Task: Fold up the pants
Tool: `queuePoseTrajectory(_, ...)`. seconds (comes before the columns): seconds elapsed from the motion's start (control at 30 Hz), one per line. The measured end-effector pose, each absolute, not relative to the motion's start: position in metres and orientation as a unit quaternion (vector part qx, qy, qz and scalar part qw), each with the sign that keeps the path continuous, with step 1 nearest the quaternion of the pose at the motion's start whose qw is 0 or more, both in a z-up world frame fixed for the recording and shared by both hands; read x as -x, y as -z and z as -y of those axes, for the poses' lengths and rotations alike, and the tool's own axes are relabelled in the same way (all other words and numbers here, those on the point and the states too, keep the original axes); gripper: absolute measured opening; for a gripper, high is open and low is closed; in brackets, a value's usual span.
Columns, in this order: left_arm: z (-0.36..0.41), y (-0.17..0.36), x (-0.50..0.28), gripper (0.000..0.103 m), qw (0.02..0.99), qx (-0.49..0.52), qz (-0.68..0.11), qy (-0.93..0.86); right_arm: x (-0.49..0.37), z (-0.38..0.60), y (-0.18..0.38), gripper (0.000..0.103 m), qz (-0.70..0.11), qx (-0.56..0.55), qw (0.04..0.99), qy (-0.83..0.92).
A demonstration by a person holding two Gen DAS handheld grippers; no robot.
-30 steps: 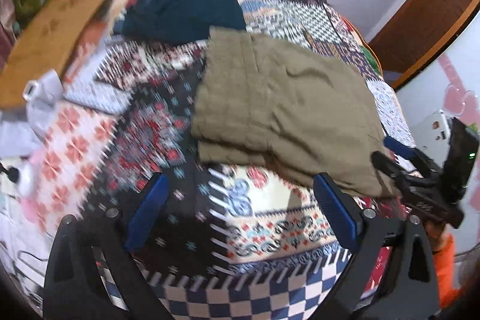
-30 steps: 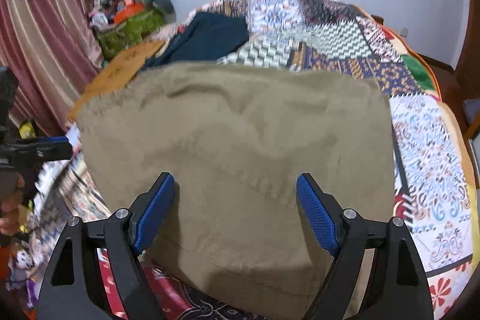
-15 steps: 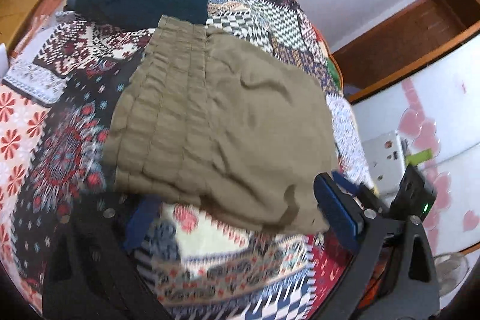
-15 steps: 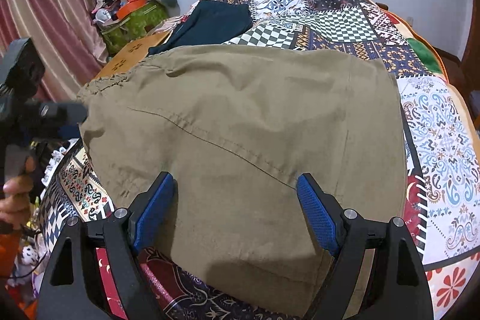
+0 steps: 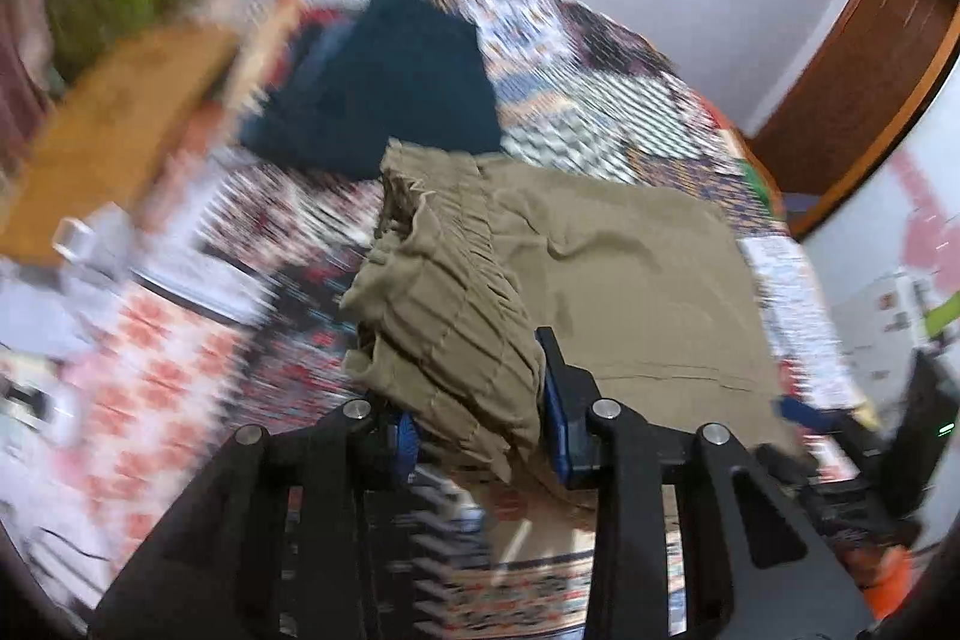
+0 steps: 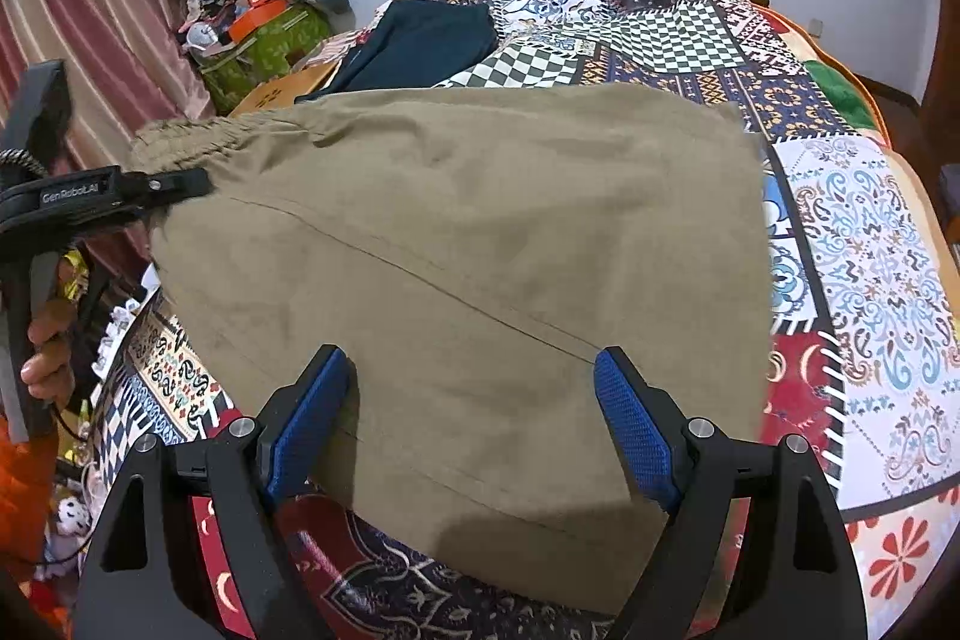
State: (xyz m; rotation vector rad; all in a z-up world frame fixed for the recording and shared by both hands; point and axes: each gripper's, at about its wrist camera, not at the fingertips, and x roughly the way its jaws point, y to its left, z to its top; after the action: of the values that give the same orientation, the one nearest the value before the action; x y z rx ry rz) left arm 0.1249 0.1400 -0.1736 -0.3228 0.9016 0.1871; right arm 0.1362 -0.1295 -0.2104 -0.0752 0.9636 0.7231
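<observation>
Pants: the tan pants [image 6: 456,280] are laid flat on the patchwork bed cover [image 6: 870,280]; one long seam is seen running across the cloth; the gathered waistband [image 5: 444,304] is bunched up at the left side of the pants.
Left tongs: the left gripper [image 5: 480,430] is closing on the waistband; the bunched cloth is pinched between the blue pads [image 5: 558,418]; that corner is lifted off the cover; the left wrist view is blurred.
Right tongs: the right gripper [image 6: 474,430] is held wide open over the near edge of the pants; nothing is gripped; whether the cloth is touched cannot be told.
Hand: a hand [image 6: 48,358] is seen on the handle of the left tongs.
Other clothes: a dark blue garment [image 6: 420,40] is laid further back on the bed, apart from the pants.
</observation>
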Motion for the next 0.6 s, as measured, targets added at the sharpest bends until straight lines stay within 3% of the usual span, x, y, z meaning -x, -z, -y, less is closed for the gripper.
queuePoseTrajectory(0.37, -0.104, 0.125, -0.095, 0.034, 0.916, -0.072, -0.341, -0.197, -0.13, 0.143, 0.208, 0.082, -0.451, 0.027, 0.828, -0.332)
queuePoseTrajectory(0.6, -0.071, 0.092, -0.116, 0.033, 0.94, -0.07, -0.305, -0.134, -0.13, 0.148, 0.21, 0.082, -0.455, 0.019, 0.828, -0.326)
